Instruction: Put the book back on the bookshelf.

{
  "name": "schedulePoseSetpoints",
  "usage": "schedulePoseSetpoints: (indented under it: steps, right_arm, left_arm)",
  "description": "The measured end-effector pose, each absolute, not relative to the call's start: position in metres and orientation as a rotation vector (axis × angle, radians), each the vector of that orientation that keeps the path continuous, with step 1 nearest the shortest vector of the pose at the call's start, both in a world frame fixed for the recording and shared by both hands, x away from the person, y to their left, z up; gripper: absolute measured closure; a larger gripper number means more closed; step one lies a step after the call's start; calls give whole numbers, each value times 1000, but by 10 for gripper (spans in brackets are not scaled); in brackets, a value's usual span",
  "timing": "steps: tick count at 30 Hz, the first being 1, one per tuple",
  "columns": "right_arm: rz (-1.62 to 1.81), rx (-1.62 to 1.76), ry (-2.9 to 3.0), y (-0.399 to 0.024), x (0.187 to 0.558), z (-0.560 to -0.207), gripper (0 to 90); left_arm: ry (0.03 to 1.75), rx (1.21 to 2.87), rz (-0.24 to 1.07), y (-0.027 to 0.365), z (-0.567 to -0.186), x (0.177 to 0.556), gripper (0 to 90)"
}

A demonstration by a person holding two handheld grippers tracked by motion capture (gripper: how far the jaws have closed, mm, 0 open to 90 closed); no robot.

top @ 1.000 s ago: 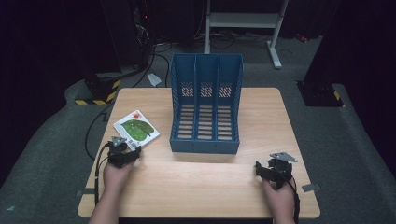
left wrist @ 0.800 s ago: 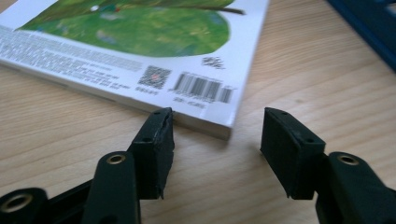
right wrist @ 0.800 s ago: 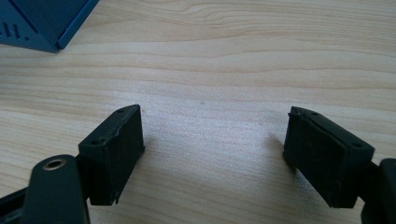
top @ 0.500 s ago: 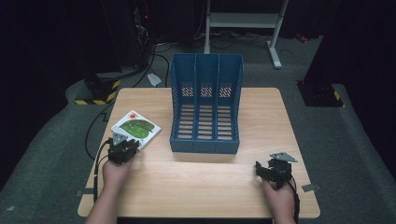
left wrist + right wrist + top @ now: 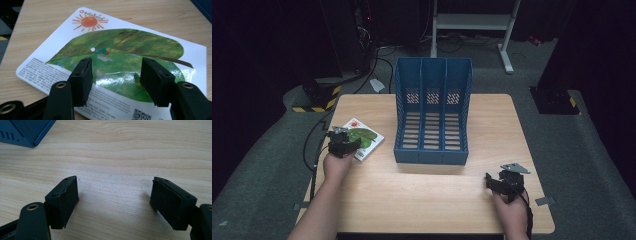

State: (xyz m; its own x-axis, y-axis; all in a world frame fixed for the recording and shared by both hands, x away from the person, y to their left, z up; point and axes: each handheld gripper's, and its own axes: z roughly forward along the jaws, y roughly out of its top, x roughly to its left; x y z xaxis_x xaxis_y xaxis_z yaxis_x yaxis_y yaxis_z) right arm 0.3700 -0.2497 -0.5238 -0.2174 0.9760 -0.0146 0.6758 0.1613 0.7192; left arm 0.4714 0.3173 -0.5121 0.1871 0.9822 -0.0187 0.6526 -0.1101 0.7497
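A thin picture book (image 5: pixel 365 137) with a green leaf and an orange sun on its white cover lies flat at the table's left side. My left gripper (image 5: pixel 343 144) hovers over its near edge. In the left gripper view the jaws (image 5: pixel 116 62) stand apart above the cover (image 5: pixel 120 47); they have just been opening and nothing is pinched between them. A blue three-slot file rack (image 5: pixel 432 150) stands at the table's middle. My right gripper (image 5: pixel 501 181) rests low near the front right, open (image 5: pixel 115 180) over bare wood.
The wooden table (image 5: pixel 422 200) has room between the rack and its front edge. The rack's corner (image 5: pixel 22 132) shows in the right gripper view. Cables and a white metal stand (image 5: pixel 472 22) are on the dark floor behind.
My left hand has moved forward, from just short of the book to over its near edge. The right hand has stayed put.
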Motion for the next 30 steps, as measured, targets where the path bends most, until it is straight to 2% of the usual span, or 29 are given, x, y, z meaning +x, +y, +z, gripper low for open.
schedulePoseSetpoints:
  steps: [1, 3, 6, 13, 21, 23, 26, 30]
  right_arm:
    - [819, 1562, 1961, -250, 370, -524, 219]
    - [819, 1562, 1961, -250, 370, -524, 219]
    - [818, 1557, 1963, -250, 370, -524, 219]
    - [820, 1562, 1966, -249, 369, -524, 219]
    - [820, 1552, 1967, -250, 369, -524, 219]
    - [819, 1548, 1970, -250, 369, -524, 219]
    - [820, 1552, 1967, -250, 369, -524, 219]
    - [820, 1558, 1969, -249, 369, -524, 219]
  left_arm:
    - [1508, 1856, 658, 313, -511, 470, 578]
    - [1490, 1857, 674, 309, -513, 467, 681]
    - [1454, 1852, 661, 303, -514, 462, 761]
    - [1380, 1852, 616, 294, -516, 446, 821]
    - [1359, 1859, 599, 288, -516, 434, 829]
    - [1330, 1869, 581, 283, -517, 427, 892]
    - [1321, 1878, 617, 278, -517, 421, 893]
    - [1323, 1859, 581, 281, -518, 417, 893]
